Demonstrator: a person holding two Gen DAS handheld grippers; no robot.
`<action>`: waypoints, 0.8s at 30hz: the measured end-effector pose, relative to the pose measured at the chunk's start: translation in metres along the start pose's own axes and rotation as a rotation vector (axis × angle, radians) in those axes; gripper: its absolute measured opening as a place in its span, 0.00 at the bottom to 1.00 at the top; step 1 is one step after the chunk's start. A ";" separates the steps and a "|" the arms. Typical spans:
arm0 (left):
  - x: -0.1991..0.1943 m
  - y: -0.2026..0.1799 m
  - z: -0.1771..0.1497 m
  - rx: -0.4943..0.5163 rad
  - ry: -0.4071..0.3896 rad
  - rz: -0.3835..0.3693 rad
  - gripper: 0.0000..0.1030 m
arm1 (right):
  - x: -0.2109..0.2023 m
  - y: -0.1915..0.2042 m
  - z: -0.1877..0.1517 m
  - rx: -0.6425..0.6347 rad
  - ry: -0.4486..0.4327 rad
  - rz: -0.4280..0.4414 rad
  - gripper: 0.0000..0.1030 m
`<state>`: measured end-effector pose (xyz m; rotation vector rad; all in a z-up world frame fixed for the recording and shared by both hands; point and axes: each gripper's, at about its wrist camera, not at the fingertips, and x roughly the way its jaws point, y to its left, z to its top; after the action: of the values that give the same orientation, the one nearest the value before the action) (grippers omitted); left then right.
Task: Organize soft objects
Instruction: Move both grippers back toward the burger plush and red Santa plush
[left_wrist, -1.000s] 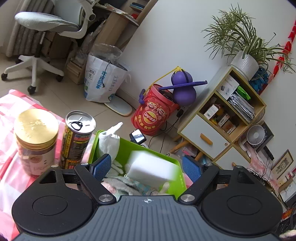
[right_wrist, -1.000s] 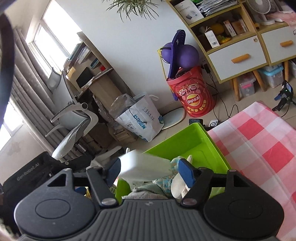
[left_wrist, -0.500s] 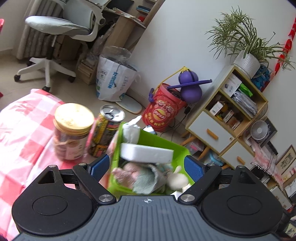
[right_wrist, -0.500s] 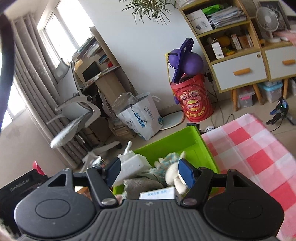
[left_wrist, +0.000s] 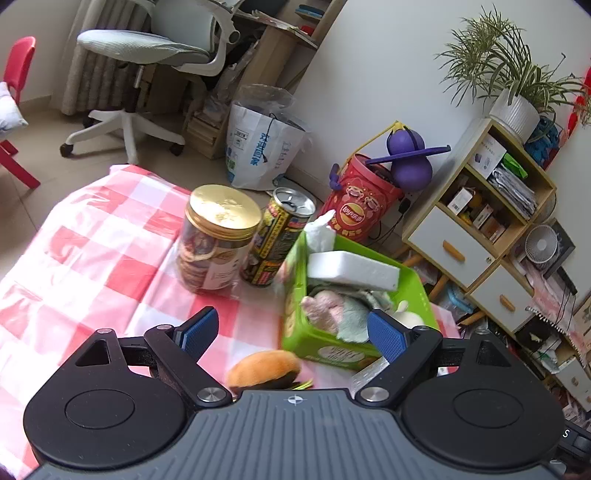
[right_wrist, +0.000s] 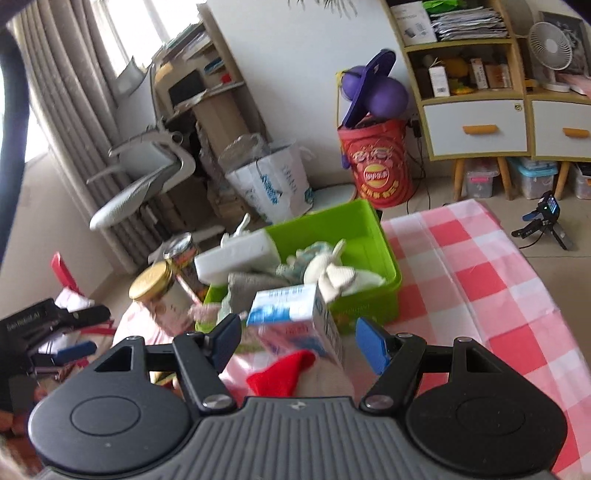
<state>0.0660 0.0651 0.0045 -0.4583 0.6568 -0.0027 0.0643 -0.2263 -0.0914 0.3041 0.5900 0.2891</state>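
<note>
Although several soft things are already gathered, the sorting is judged unfinished.

Done: a white rectangular foam block (left_wrist: 352, 271), a grey-green crumpled cloth (left_wrist: 349, 317), a pale pink plush piece (left_wrist: 321, 308) and a white knitted glove (right_wrist: 338, 277) are seen lying in the bright green plastic bin (left_wrist: 413, 275), ahead and to the right of the left tongs.

Left: a small plush hamburger with an orange bun (left_wrist: 264, 373) is seen on the red-and-white checked tablecloth (left_wrist: 96, 254), just below the gap of the left tongs and outside the bin. A red felt piece on pale fabric (right_wrist: 282, 374) is seen close under the right tongs; what it is cannot be told.

Not soft: a gold-lidded clear jar (left_wrist: 216, 240), a yellow-black drinks can (left_wrist: 280, 236) and a blue-and-white carton (right_wrist: 295, 325) are judged to stay out.

Left tongs (left_wrist: 293, 334): spread wide, nothing held.

Right tongs (right_wrist: 297, 339): spread wide, nothing gripped; the carton is framed between the fingers, untouched.

Next: the hamburger is judged the nearest pick.
</note>
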 end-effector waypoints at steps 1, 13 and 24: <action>-0.002 0.002 -0.001 0.007 0.001 0.005 0.83 | 0.000 0.000 -0.002 -0.005 0.008 0.000 0.49; 0.007 0.029 -0.014 -0.023 0.103 0.019 0.83 | 0.022 -0.007 -0.025 -0.031 0.147 -0.002 0.49; 0.022 0.022 -0.027 -0.030 0.146 0.005 0.83 | 0.059 0.016 -0.051 -0.186 0.226 -0.034 0.52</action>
<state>0.0646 0.0702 -0.0362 -0.4883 0.8017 -0.0220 0.0788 -0.1808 -0.1560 0.0815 0.7843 0.3452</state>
